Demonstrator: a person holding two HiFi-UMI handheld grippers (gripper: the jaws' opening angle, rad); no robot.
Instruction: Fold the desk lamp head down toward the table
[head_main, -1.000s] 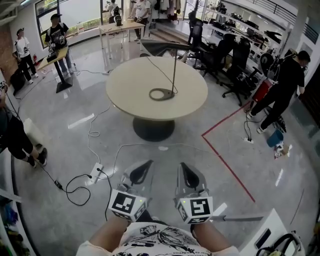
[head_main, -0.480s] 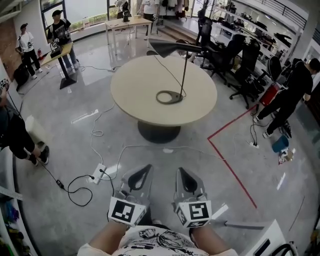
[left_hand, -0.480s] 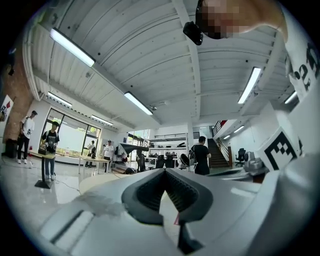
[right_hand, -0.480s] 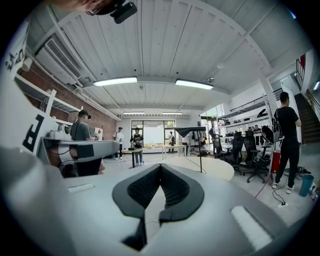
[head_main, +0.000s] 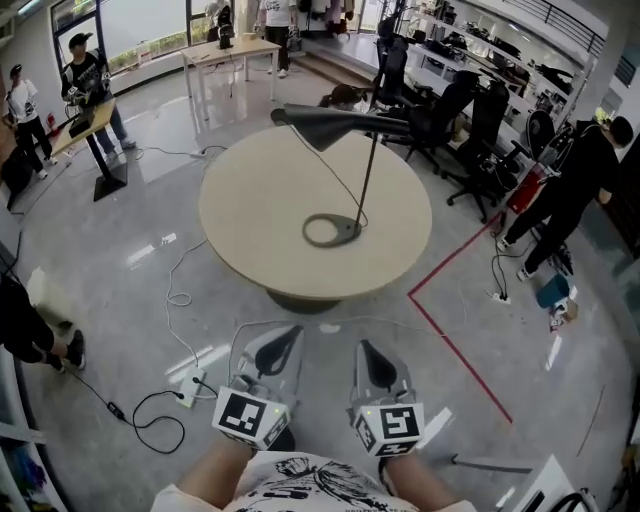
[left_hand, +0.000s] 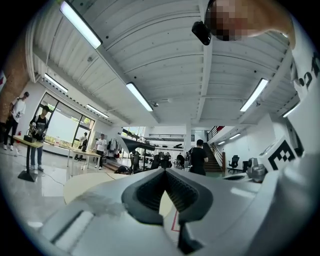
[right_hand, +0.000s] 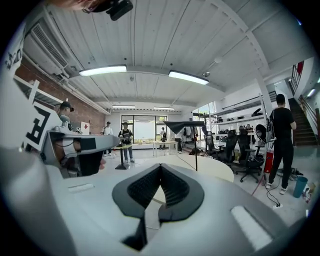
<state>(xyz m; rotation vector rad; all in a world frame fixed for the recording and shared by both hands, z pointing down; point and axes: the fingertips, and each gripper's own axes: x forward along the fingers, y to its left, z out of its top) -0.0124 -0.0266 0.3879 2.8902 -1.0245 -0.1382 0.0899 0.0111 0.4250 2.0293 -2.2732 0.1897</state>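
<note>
**Item 1. Grippers.** The left gripper (head_main: 285, 338) and right gripper (head_main: 370, 352) were held side by side at the person's waist. They sat well short of the round table's (head_main: 250, 230) near edge and pointed toward it. Each pair of ribbed black pads met at the tips with nothing between them. The shells were smooth grey plastic, and each carried a marker cube at the rear.

**Item 2. Floor before the table.** Between the grippers and the table lay polished grey concrete, glossy with reflections. White and black cables (head_main: 180, 290) trailed left of the table's near edge to a power strip (head_main: 190, 388). A red tape line (head_main: 455, 345) ran as an angled corner to the table's right.

**Item 3. Round table.** The top was matt beige with a thin, clean rim. It was bare all round the lamp, and open floor ringed it on the near and left sides.

**Item 4. Desk lamp.** The desk lamp stood right of the table's centre.
- The ring base (head_main: 330, 230) was flat and dark, and lay on the top.
- The stem (head_main: 367, 175) was slim and stood nearly upright.
- The lamp head (head_main: 335, 125) was a tapered black cone. It was raised and roughly level, reaching left above the table's far half.
- A thin cord (head_main: 335, 175) sagged from head to base.

**Item 5. Beyond the table.** Black office chairs (head_main: 470, 120) crowded the floor beyond the table's right edge. A person in black (head_main: 570, 190) stood further right. A wooden desk (head_main: 225, 50) stood beyond the far-left edge.
</note>
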